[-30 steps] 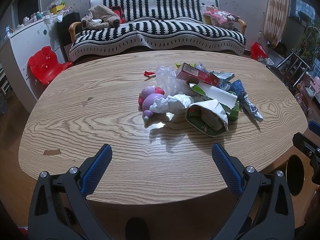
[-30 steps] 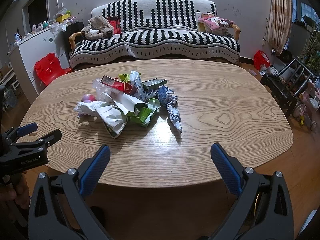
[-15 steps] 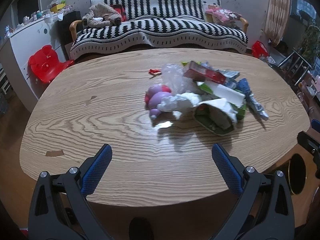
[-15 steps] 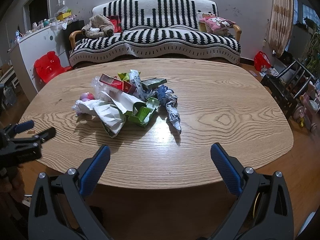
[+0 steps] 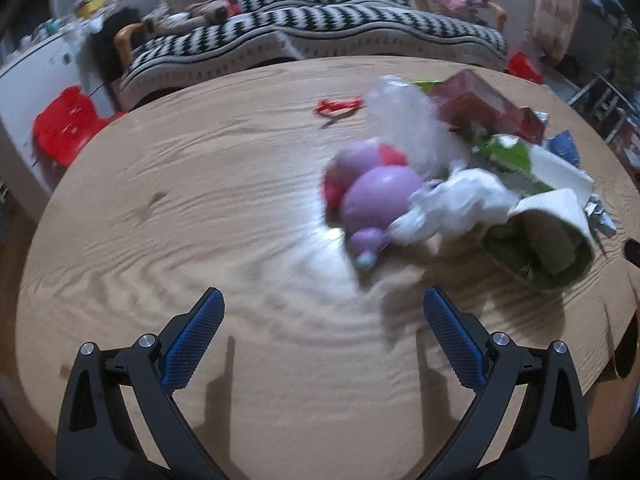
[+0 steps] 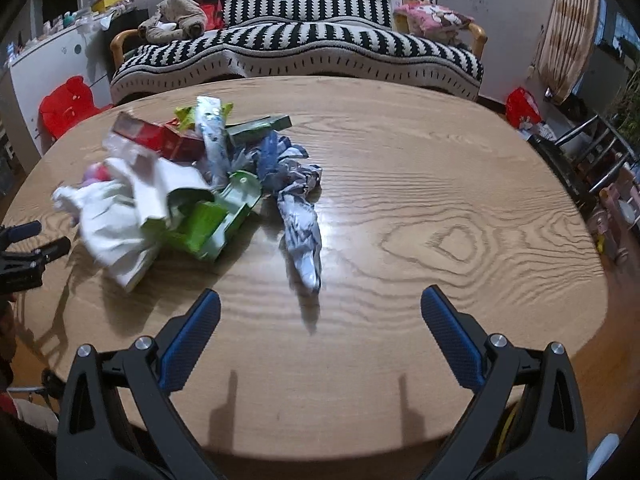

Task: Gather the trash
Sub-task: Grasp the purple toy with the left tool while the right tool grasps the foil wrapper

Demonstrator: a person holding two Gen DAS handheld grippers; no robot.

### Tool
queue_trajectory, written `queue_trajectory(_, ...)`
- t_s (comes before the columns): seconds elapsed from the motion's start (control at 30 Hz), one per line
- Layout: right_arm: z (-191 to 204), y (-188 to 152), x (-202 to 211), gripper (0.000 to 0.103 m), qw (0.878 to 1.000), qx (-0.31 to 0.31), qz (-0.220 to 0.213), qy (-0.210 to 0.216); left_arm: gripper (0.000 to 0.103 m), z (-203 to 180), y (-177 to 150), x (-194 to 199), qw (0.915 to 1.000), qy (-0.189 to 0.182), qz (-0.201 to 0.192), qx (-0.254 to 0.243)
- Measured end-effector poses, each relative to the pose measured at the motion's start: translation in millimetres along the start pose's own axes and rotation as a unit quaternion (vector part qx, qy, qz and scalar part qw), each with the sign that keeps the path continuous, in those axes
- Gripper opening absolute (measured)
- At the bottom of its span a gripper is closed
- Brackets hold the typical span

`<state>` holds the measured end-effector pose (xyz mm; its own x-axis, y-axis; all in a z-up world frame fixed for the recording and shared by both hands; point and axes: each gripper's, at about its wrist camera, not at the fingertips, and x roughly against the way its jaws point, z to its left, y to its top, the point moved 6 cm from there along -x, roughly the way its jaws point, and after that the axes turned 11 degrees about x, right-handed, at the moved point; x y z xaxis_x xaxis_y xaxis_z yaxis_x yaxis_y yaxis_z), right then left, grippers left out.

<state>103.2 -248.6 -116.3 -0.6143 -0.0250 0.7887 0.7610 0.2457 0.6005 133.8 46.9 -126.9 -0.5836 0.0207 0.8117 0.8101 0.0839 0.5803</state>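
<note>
A heap of trash lies on the oval wooden table [image 5: 200, 208]. In the left wrist view it holds a purple and red plastic toy [image 5: 376, 196], crumpled white paper [image 5: 456, 208], clear plastic film [image 5: 404, 120], a red box [image 5: 484, 108] and a green carton [image 5: 536, 240]. A red scrap [image 5: 340, 105] lies apart behind it. My left gripper [image 5: 324, 312] is open and empty, short of the toy. In the right wrist view the heap shows the green carton [image 6: 216, 224], the red box [image 6: 156, 136] and a crumpled blue-white wrapper [image 6: 300, 216]. My right gripper [image 6: 320, 312] is open and empty, just short of the wrapper.
A black-and-white striped sofa [image 6: 304, 44] stands behind the table. A red plastic stool [image 5: 64, 124] and a white cabinet [image 5: 32, 72] are at the left. Chairs [image 6: 592, 152] and a red bag [image 6: 522, 106] are on the floor at the right.
Both grippers have moved forward over the table toward the heap, which now looks larger and closer. The left view is blurred from motion. Both stay open.
</note>
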Motion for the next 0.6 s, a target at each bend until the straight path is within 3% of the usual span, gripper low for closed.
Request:
queue_trajectory(0.17,-5.6,11.3,-28.1,0.091,1.000,-0.004,0.004,-0.005,0.097,-21.5,9.6,-17.1,0.9993,0.001,-0.011,-0.037)
queue_trajectory(0.27,-8.6,17.7,-44.0,0.081,1.000,-0.002,0.012,-0.011,0.097,-21.3,15.2,-26.8,0.9993,0.018,-0.004,-0.032)
queue_trajectory(0.3,-9.5,18.8,-49.3,0.076,1.000,-0.004,0.015,-0.007,0.097,-19.3,16.9,-28.4,0.9998,0.008,-0.001,-0.019)
queue_trajectory(0.37,-10.1,19.4,-57.8,0.057,1.000,-0.010,0.023,0.003,0.097,-18.2,19.1,-31.1,0.9999,0.003,-0.001,-0.012)
queue_trajectory(0.43,-10.8,21.7,-59.7,0.023,0.999,-0.023,0.021,0.026,0.087,-18.6,22.6,-31.4,0.9997,-0.001,-0.011,-0.021)
queue_trajectory(0.57,-13.0,22.9,-48.5,0.021,0.998,-0.041,0.017,0.040,0.038,-15.7,27.2,-27.9,0.9996,-0.022,-0.008,-0.014)
queue_trajectory(0.6,-15.2,23.7,-42.1,0.021,0.998,-0.042,0.011,0.038,0.037,-14.5,27.4,-26.4,0.9997,-0.017,-0.005,-0.015)
